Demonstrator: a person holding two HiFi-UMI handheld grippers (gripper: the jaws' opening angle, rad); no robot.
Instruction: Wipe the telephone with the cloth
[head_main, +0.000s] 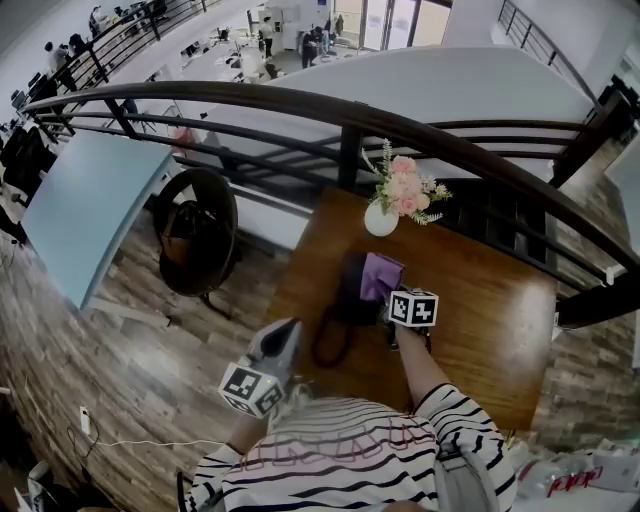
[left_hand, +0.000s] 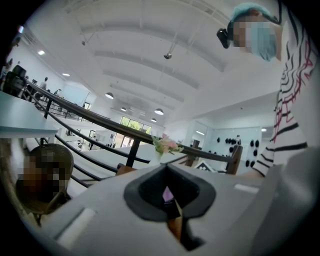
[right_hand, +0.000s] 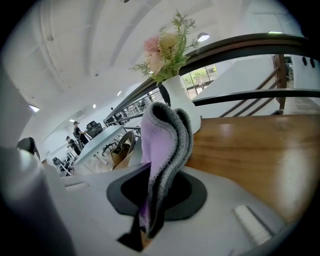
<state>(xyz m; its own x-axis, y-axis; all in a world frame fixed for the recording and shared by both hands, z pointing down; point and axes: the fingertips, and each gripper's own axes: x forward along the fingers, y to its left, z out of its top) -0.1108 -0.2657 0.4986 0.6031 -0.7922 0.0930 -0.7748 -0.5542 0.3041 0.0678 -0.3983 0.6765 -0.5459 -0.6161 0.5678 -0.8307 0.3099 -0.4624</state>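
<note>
A black telephone (head_main: 343, 292) lies on the wooden table (head_main: 480, 300), and its coiled cord (head_main: 327, 342) loops toward the front edge. My right gripper (head_main: 388, 298) is shut on a purple and grey cloth (head_main: 381, 274), which rests on the telephone's right part. In the right gripper view the cloth (right_hand: 162, 150) stands folded up out of my right gripper (right_hand: 150, 212). My left gripper (head_main: 283, 338) hangs near the table's front left corner, apart from the telephone. In the left gripper view that gripper (left_hand: 168, 200) has its jaws together with nothing held.
A white vase with pink flowers (head_main: 383, 215) stands at the table's back edge, just behind the telephone, and shows close in the right gripper view as the vase (right_hand: 177, 102). A dark railing (head_main: 345, 125) curves behind the table. A wicker chair (head_main: 197, 235) sits to the left.
</note>
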